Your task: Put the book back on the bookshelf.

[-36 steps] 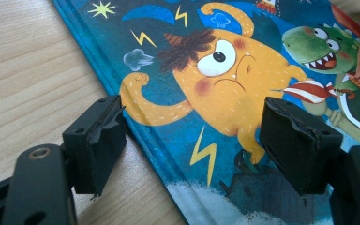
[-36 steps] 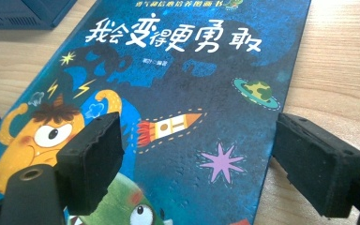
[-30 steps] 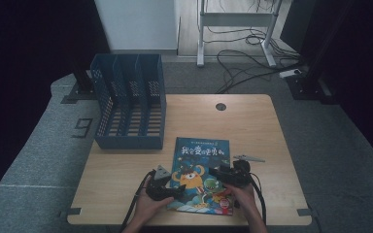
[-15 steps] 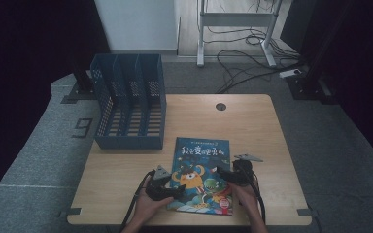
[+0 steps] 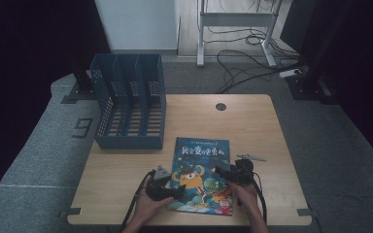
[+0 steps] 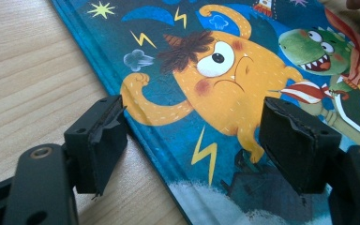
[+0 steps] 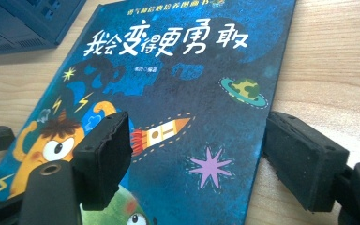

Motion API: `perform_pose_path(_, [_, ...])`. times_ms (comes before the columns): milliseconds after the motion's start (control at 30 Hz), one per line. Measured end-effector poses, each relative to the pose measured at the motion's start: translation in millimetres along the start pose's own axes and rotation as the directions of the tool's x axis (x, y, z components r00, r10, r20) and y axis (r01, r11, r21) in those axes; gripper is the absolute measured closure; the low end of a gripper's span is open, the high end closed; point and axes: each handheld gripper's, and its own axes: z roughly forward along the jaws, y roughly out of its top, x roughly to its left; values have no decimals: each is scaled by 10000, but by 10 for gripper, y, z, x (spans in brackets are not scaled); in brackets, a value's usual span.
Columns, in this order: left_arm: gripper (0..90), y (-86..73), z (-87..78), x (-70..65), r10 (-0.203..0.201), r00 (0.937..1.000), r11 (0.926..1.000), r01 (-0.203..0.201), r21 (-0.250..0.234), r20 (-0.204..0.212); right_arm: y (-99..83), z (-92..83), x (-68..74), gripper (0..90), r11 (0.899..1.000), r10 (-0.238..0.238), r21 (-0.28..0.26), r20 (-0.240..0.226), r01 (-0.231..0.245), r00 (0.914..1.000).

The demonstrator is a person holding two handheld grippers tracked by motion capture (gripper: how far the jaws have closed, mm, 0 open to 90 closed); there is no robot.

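Observation:
A children's picture book point(image 5: 201, 174) with a dark blue cover, an orange monster and white title characters lies flat on the wooden table point(image 5: 252, 126), near its front edge. My left gripper point(image 5: 172, 189) stands open over the book's left edge point(image 6: 140, 136): one jaw is above bare wood, the other above the cover point(image 6: 225, 70). My right gripper point(image 5: 226, 174) is open astride the book's right edge point(image 7: 258, 154). Its jaws have just been opening, with the cover point(image 7: 183, 84) between them but untouched by the pads.
A blue slotted file rack point(image 5: 128, 102) stands at the table's back left, its corner also in the right gripper view point(image 7: 23, 23). A round cable hole point(image 5: 220, 106) sits at the back centre. Bare wood lies right of the book.

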Motion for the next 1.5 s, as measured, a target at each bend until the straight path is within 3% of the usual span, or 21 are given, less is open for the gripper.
perform_pose_path(300, [217,0,-4,15,-20,9999,10000,20,12,117,28,-94,-8,241,9990,308,-317,-500,-324,9983])
perform_pose_path(600, [196,-6,-13,32,-82,9999,10000,82,10,148,52,-156,33,242,9979,-28,-640,-810,-24,9967])
perform_pose_path(767, [190,-9,-21,57,-266,9992,9996,268,-64,295,78,-218,21,244,9957,91,-905,-1401,-220,9901])
perform_pose_path(1033, [182,-12,-27,70,-332,9992,9994,334,-84,204,72,-210,28,243,9970,14,-757,-1506,-129,9886])
perform_pose_path(1300, [183,-16,-36,88,-441,9986,9989,445,-140,300,81,-238,-34,243,9964,494,-558,-2301,-638,9719])
perform_pose_path(1500, [183,-17,-35,85,-420,9988,9990,424,-134,254,80,-230,-42,243,9979,520,-266,-2319,-598,9714])
